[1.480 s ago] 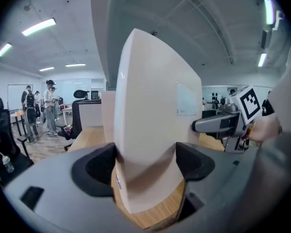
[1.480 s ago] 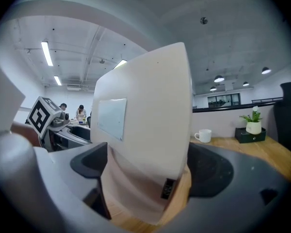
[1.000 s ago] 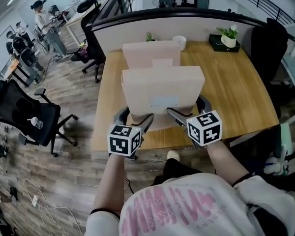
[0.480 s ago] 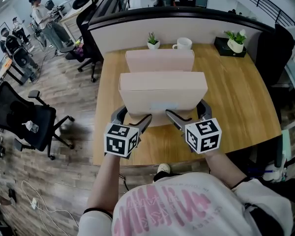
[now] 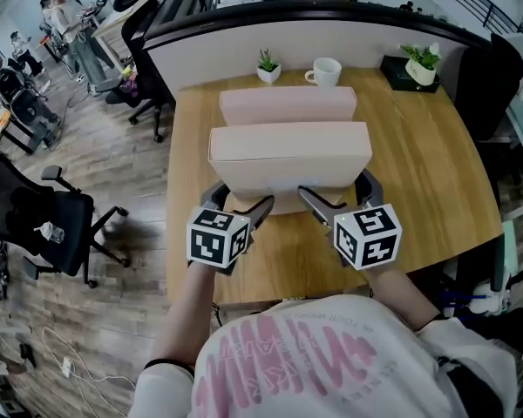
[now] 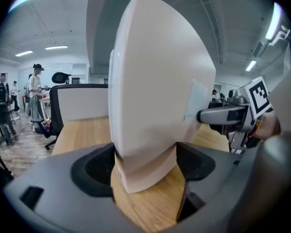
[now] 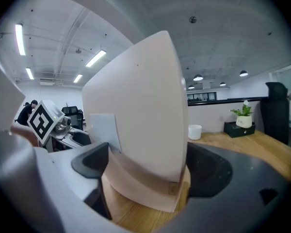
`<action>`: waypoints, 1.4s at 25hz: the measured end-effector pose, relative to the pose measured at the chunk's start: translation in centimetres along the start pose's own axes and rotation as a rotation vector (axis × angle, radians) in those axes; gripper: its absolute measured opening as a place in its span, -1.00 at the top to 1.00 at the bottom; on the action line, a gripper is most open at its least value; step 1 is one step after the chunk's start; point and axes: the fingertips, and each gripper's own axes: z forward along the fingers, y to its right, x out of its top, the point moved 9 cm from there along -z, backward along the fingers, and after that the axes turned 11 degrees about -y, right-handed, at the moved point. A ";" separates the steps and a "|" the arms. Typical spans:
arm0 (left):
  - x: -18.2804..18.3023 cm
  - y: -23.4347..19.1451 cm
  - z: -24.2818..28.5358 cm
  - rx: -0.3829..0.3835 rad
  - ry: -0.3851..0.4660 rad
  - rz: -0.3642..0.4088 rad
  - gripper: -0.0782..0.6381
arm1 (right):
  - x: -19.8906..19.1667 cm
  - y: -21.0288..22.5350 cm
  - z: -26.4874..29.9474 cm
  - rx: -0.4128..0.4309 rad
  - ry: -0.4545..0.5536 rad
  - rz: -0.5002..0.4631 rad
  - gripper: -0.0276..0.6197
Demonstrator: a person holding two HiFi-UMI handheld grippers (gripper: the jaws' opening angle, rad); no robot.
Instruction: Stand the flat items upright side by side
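Left claw [image 5: 240, 197], right claw [image 5: 336, 190] clamping box [image 5: 288, 159], 2nd box [image 5: 288, 107] behind

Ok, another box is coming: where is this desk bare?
The widest bare patch is on the desk, between the near box and the right edge. A narrower strip runs along the left edge. The back is crowded: far box, small plant, mug, potted plant.

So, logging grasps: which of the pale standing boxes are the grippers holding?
The front box, nearest the person: the left gripper and right gripper each clamp one end. The back box stands free behind it, toward the mug.
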 end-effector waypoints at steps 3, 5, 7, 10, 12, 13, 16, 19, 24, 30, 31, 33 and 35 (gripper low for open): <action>0.1 -0.2 0.7 -0.008 -0.019 0.015 -0.34 | -0.4 0.3 0.2 -0.014 -0.008 0.012 -0.62; 0.3 -0.2 1.1 -0.007 -0.027 0.025 -0.34 | -0.6 0.5 0.4 -0.020 -0.011 0.020 -0.62; 0.4 -0.3 1.4 -0.010 -0.033 0.026 -0.34 | -0.7 0.6 0.6 -0.026 -0.012 0.024 -0.62; 0.5 -0.5 1.6 -0.010 -0.042 0.032 -0.34 | -0.8 0.7 0.9 -0.027 -0.015 0.037 -0.62; 0.8 -0.6 1.8 -0.008 -0.046 0.035 -0.34 | -0.8 0.8 1.0 -0.028 -0.015 0.042 -0.62; 0.9 -0.7 1.8 -0.007 -0.048 0.034 -0.34 | -0.7 0.9 1.1 -0.029 -0.015 0.041 -0.62; 1.1 -0.7 1.9 0.000 -0.051 0.025 -0.34 | -0.4 1.0 1.2 -0.031 -0.012 0.031 -0.62; 1.2 -0.8 2.0 0.003 -0.050 0.017 -0.34 | -0.2 1.0 1.3 -0.034 -0.007 0.023 -0.62; 1.4 -1.1 2.1 0.008 -0.061 0.015 -0.34 | -0.1 0.9 1.7 -0.038 -0.007 0.026 -0.62; 1.7 -1.5 2.2 -0.004 -0.071 0.009 -0.34 | 0.2 0.9 2.1 -0.044 -0.007 0.032 -0.62; 1.7 -1.5 2.3 -0.007 -0.072 0.009 -0.34 | 0.2 1.0 2.1 -0.045 -0.008 0.034 -0.63; 1.9 -1.6 2.4 -0.013 -0.074 0.011 -0.34 | 0.2 1.1 2.1 -0.047 -0.009 0.040 -0.63; 2.0 -1.7 2.5 -0.021 -0.078 0.015 -0.34 | 0.2 1.1 2.2 -0.051 -0.010 0.046 -0.63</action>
